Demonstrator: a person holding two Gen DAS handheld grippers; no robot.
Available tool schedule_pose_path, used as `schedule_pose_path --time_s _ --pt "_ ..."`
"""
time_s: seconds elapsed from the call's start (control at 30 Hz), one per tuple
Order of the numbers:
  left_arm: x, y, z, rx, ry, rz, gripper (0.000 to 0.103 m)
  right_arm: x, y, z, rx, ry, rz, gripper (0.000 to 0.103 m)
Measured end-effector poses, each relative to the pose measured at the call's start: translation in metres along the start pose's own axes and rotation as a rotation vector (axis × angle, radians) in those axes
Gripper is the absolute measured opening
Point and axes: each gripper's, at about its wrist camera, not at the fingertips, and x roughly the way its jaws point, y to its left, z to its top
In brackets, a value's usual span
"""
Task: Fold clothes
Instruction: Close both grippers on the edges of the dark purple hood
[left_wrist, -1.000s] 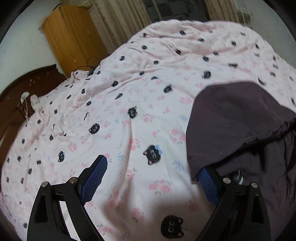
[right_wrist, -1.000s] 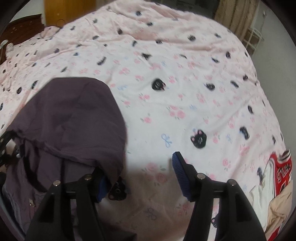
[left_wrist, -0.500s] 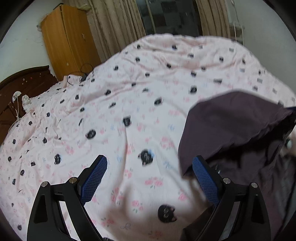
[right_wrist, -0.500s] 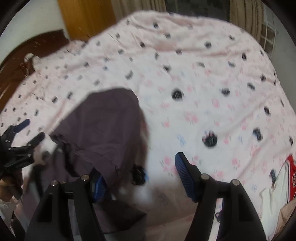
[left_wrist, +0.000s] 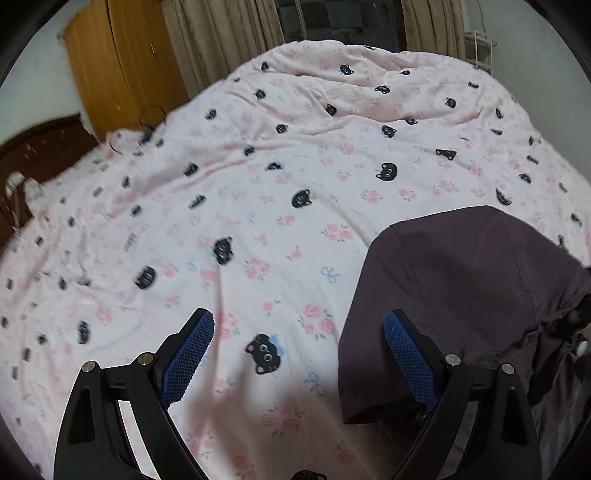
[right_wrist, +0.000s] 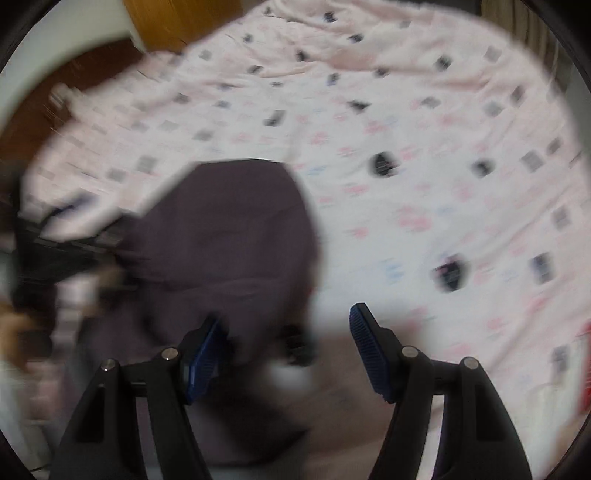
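Purple garment (left_wrist: 461, 295): on cat-print bedsheet (left_wrist: 258, 166), now at 4 o'clock, lower than before. Left gripper (left_wrist: 299, 354), right gripper (right_wrist: 288, 350): jaws spread, empty.

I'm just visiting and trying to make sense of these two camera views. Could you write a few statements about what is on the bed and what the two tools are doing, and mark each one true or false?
1. The dark purple garment lies on a pink bedspread printed with black cat faces. True.
2. The left gripper is clamped shut on the garment. False: its fingers stand wide apart, with nothing between them.
3. The right gripper is open. True.
4. The bedspread is plain blue. False: it is pink, with roses, bows and cat faces.
5. A wooden wardrobe stands behind the bed. True.
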Motion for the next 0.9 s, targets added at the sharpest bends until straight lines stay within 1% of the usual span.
schedule_pose_path --time_s 0.03,0.07,0.1,0.17,0.33,0.37,0.57,0.7,0.8,0.83,0.9 --pt "0.003 0.003 -0.001 -0.013 0.01 -0.032 0.092 -0.005 -0.008 0.001 0.032 0.011 0.085 0.076" --pt "0.005 0.008 -0.001 -0.037 0.019 -0.086 0.092 -0.009 -0.015 0.002 0.064 0.022 0.17 0.079" --pt "0.008 0.015 -0.002 -0.072 0.037 -0.149 0.092 -0.012 -0.023 0.003 0.096 0.021 0.219 0.079" --pt "0.014 0.022 -0.002 -0.128 0.071 -0.21 0.092 -0.015 -0.04 0.009 0.174 0.004 0.253 0.08" --pt "0.019 0.026 -0.008 -0.141 0.088 -0.209 0.092 0.009 -0.066 0.026 0.336 0.009 0.314 0.08" --pt "0.019 0.026 -0.009 -0.144 0.091 -0.209 0.092 0.018 -0.069 0.03 0.357 0.022 0.343 0.08" --pt "0.025 0.031 -0.017 -0.16 0.111 -0.207 0.092 0.066 -0.072 0.045 0.409 0.084 0.436 0.079" --pt "0.029 0.033 -0.022 -0.17 0.124 -0.205 0.092 0.092 -0.08 0.052 0.454 0.091 0.531 0.079" --pt "0.031 0.035 -0.024 -0.17 0.129 -0.209 0.092 0.101 -0.084 0.061 0.456 0.092 0.587 0.079" --pt "0.031 0.035 -0.024 -0.169 0.13 -0.211 0.092 0.105 -0.085 0.063 0.457 0.092 0.605 0.078" --pt "0.033 0.036 -0.024 -0.166 0.131 -0.214 0.092 0.107 -0.08 0.067 0.42 0.111 0.608 0.061"
